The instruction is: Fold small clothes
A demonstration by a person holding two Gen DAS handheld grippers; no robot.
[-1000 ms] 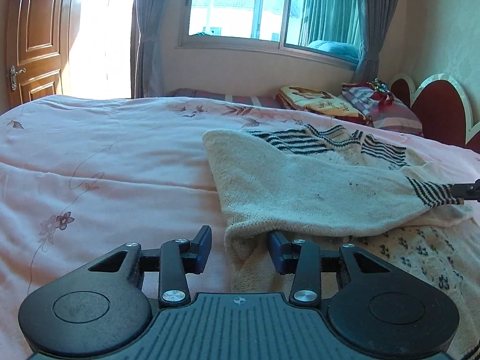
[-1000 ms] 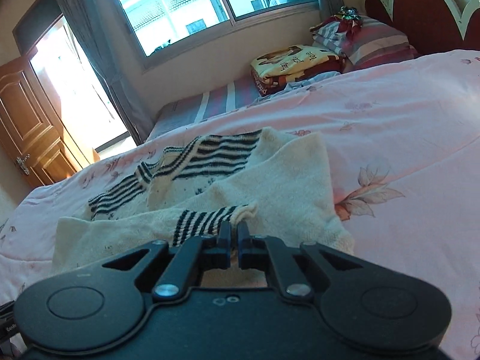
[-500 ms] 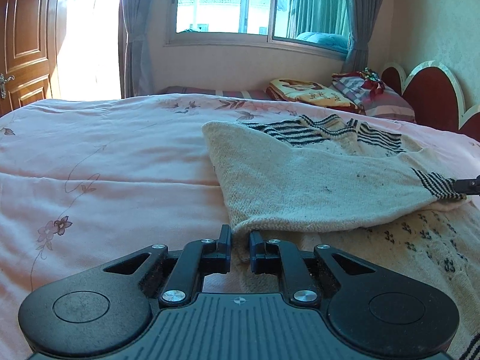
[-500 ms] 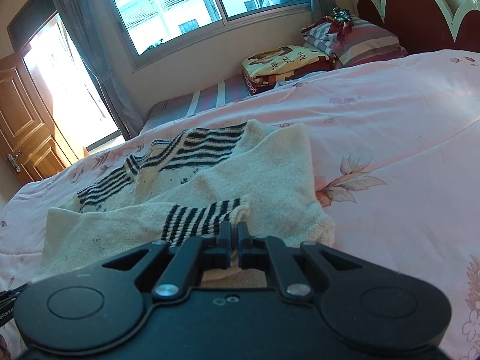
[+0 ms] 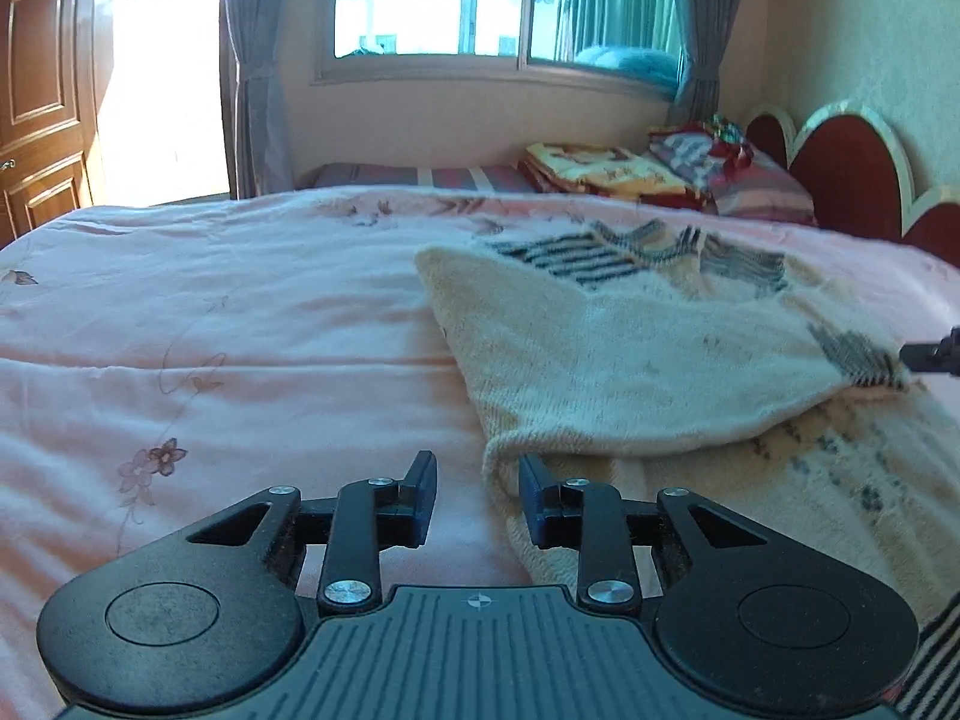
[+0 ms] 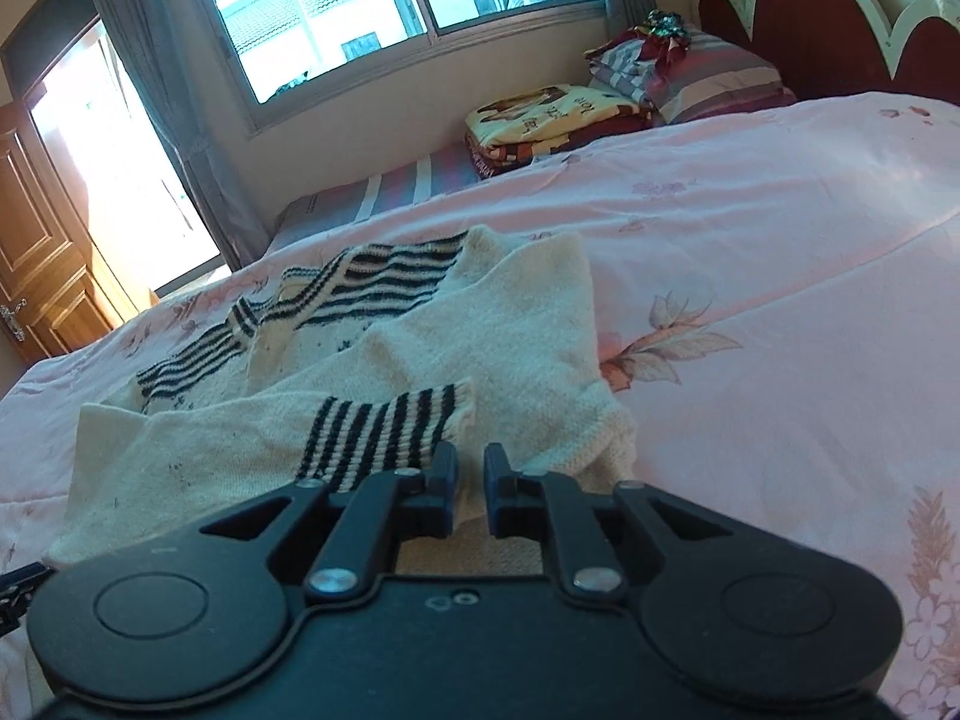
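A small cream knit sweater (image 5: 630, 348) with black stripes lies on the pink bed, one sleeve folded across its body. My left gripper (image 5: 477, 495) is open at the sweater's near left edge, the fabric fold just ahead of its right finger. In the right wrist view the sweater (image 6: 492, 324) lies ahead, and its striped cuff (image 6: 384, 426) rests just beyond my right gripper (image 6: 468, 480), which is slightly open and holds nothing. The right gripper's tip shows at the left view's right edge (image 5: 933, 354).
The pink flowered bedspread (image 5: 210, 360) covers the bed. Folded blankets (image 5: 600, 174) and a pillow (image 5: 750, 180) lie at the far end by the red headboard (image 5: 852, 174). A window and a wooden door (image 5: 36, 90) stand beyond.
My left gripper shut on the sweater's edge and has now opened again. My right gripper has let go of the striped cuff, which now lies on the sweater.
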